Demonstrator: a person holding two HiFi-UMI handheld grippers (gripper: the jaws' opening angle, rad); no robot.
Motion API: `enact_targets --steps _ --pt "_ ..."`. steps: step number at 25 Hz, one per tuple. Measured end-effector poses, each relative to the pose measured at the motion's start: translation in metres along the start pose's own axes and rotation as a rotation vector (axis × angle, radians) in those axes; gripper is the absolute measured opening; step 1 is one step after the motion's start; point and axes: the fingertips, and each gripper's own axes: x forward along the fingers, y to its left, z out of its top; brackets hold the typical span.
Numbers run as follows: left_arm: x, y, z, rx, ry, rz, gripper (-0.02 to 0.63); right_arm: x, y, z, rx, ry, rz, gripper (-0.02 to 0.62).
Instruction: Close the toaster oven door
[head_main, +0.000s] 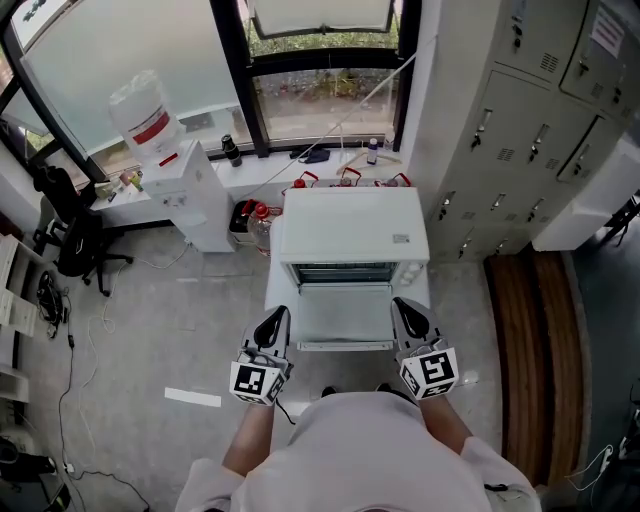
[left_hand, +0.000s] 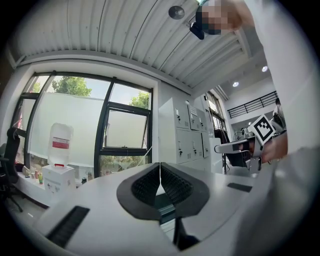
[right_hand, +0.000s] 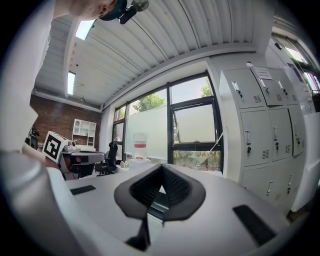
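A white toaster oven (head_main: 352, 225) stands straight ahead of me in the head view. Its glass door (head_main: 343, 315) hangs open, folded down flat toward me, and the dark cavity (head_main: 341, 272) shows behind it. My left gripper (head_main: 277, 318) hovers at the door's left front corner, and my right gripper (head_main: 404, 308) at its right front corner. Both point level toward the oven. In the left gripper view the ribbed pads (left_hand: 172, 184) meet at the tips with nothing between them. The right gripper view shows its pads (right_hand: 174, 186) closed together the same way, also empty.
A water dispenser (head_main: 175, 180) with a bottle on top stands to the left of the oven. Red-capped bottles (head_main: 262, 222) sit beside and behind it. Grey lockers (head_main: 540, 120) line the right wall. A black office chair (head_main: 70, 235) and cables lie at far left.
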Motion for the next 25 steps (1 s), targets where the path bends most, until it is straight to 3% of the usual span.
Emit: enact_targets --steps 12,25 --pt "0.005 0.009 -0.007 0.010 0.021 -0.034 0.021 0.001 -0.001 -0.004 0.009 0.008 -0.048 0.008" --pt "-0.004 0.016 -0.046 0.022 0.090 -0.085 0.021 0.004 0.013 -0.013 0.017 0.036 -0.079 0.008"
